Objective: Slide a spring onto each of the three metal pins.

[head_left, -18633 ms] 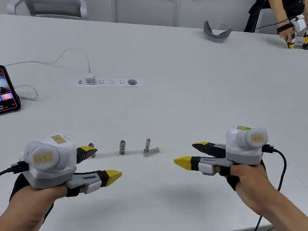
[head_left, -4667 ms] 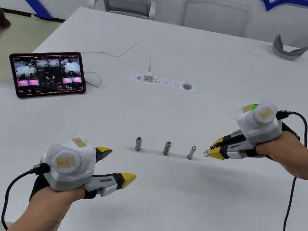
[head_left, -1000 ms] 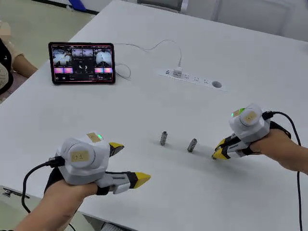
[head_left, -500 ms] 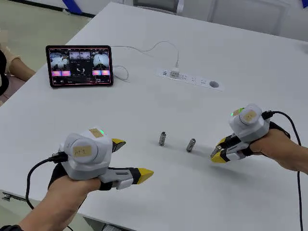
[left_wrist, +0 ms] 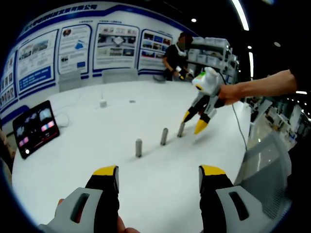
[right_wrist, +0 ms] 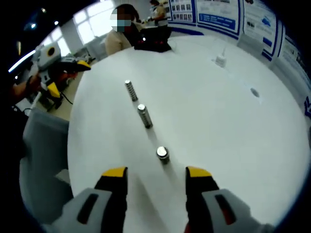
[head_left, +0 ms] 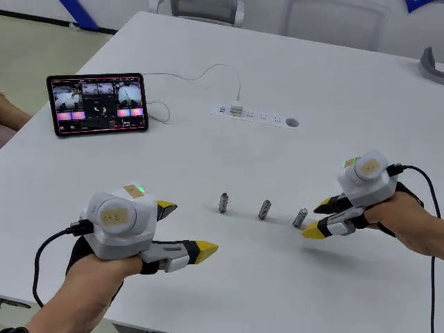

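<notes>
White table (head_left: 208, 166) | tablet (head_left: 97, 104), power strip (head_left: 253, 116) | poster wall (left_wrist: 73, 48) | 3 sprung pins (head_left: 264, 209) | left gripper (head_left: 186, 227) wide, right gripper (head_left: 316, 218) wide

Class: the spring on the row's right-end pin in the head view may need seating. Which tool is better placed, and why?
Right, most likely. The right tool is open just beside that pin, which lies close ahead of its jaws; the left tool sits past the row's far end.

pins (right_wrist: 162, 154) and springs (head_left: 264, 209): bare shiny metal. table (head_left: 208, 166): smooth matt white. tablet (head_left: 97, 104) screen: glossy.
</notes>
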`<state>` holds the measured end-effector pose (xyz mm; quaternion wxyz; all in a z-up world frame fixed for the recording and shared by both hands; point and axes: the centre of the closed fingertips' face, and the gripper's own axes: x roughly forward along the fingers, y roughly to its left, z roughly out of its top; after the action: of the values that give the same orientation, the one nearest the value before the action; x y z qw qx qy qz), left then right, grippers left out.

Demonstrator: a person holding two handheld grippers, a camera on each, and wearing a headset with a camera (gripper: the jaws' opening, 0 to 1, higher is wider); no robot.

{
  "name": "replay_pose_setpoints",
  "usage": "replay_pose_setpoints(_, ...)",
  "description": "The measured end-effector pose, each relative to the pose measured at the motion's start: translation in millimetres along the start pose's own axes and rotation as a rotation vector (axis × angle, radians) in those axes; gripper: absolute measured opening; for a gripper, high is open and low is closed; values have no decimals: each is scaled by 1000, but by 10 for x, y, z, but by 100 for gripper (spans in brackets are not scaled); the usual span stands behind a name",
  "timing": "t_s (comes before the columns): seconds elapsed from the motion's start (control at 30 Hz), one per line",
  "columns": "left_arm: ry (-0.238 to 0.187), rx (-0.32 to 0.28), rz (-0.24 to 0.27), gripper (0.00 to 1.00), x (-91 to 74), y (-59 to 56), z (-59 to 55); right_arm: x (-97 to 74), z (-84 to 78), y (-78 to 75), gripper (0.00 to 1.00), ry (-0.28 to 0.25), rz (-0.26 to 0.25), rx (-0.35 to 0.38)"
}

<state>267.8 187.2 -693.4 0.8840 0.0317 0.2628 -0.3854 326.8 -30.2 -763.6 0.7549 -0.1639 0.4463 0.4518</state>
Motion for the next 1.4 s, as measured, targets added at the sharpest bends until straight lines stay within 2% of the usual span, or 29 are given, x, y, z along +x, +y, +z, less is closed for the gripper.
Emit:
replay_pose_setpoints(0.13, -1, 4, -10, 68, 12, -6, 26, -79, 15, -2, 51, -70, -21, 53)
replay_pose_setpoints(0.33, -1, 8, -18, 69, 32, 2, 63, -163, -21, 13, 54, -127, -42, 96)
replay_pose_setpoints(0.63, 12, 6, -27, 72, 65, 17, 46, -280, -11, 160, 62, -224, -56, 158)
replay_pose_setpoints(0.77, 10, 4, -32, 72, 75, 33, 54, -352, 65, 254, 68, -320, -45, 221)
replay_pose_setpoints(0.93, 6, 5, -31, 72, 86, 59, 82, -444, 49, 300, 71, -370, -72, 233)
replay_pose_setpoints(1.03, 4, 5, -30, 72, 88, 69, 100, -489, 85, 367, 76, -415, -63, 243)
replay_pose_setpoints(1.13, 2, 3, -31, 72, 97, 79, 118, -539, 111, 407, 78, -461, -76, 254)
replay_pose_setpoints(1.4, 2, 9, -35, 71, 119, 86, 129, -569, 20, 451, 81, -489, -105, 297)
